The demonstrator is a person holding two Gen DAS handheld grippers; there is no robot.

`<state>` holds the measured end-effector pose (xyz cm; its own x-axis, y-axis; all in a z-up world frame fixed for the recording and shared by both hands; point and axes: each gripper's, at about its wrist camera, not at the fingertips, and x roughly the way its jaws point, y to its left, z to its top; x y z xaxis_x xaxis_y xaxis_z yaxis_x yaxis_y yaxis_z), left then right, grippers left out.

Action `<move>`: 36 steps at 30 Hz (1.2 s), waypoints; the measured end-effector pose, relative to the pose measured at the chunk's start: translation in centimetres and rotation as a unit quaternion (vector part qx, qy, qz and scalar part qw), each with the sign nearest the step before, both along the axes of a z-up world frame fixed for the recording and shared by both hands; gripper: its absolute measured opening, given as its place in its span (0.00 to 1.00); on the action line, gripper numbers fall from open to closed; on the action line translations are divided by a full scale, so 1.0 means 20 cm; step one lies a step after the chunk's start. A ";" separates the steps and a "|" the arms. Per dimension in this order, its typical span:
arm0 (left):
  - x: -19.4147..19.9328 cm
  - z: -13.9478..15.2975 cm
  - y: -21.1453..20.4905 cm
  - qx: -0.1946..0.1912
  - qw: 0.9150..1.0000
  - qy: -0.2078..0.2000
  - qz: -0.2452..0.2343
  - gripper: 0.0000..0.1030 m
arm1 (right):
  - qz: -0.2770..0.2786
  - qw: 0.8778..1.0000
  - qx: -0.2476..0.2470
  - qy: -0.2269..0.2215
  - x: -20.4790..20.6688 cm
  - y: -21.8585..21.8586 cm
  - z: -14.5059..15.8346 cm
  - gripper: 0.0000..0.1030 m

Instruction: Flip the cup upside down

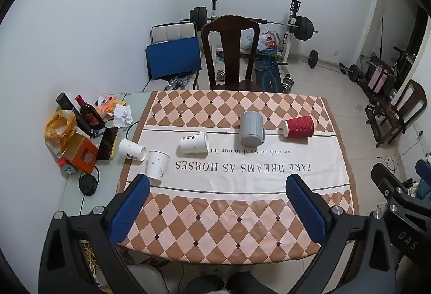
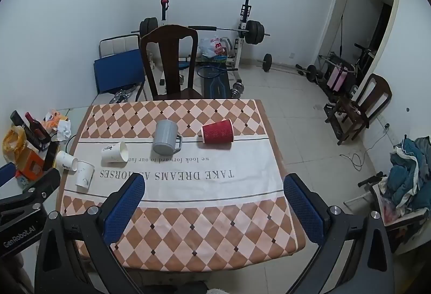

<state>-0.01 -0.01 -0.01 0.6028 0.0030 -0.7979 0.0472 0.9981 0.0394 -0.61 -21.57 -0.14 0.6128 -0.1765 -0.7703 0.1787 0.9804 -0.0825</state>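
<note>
Both the left gripper (image 1: 217, 186) and right gripper (image 2: 214, 185) hover spread wide, empty, above a checkered tablecloth (image 1: 231, 218). A red paper cup (image 1: 299, 126) and a grey mug (image 1: 252, 131) lie on their sides mid-table.

Three white paper cups (image 1: 194, 142); one grey mug (image 1: 252, 128); one red cup (image 1: 299, 126); two bottles (image 1: 89, 113).
</note>
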 end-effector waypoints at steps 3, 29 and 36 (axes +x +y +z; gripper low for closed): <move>0.00 0.00 0.00 -0.008 1.000 0.001 -0.002 1.00 | -0.002 1.000 0.002 0.000 -0.01 0.00 0.00 1.00; 0.00 -0.02 -0.02 -0.019 1.000 0.017 -0.006 1.00 | -0.006 1.000 -0.005 0.011 0.02 -0.04 -0.03 1.00; 0.00 -0.03 -0.02 -0.018 1.000 0.017 -0.005 1.00 | -0.006 1.000 -0.006 0.012 0.02 -0.04 -0.03 1.00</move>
<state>0.04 -0.51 -0.58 0.5753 -0.0324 -0.8173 0.0575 0.9983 0.0009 -0.25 -22.35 -0.75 0.5919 -0.1918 -0.7828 0.1874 0.9774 -0.0978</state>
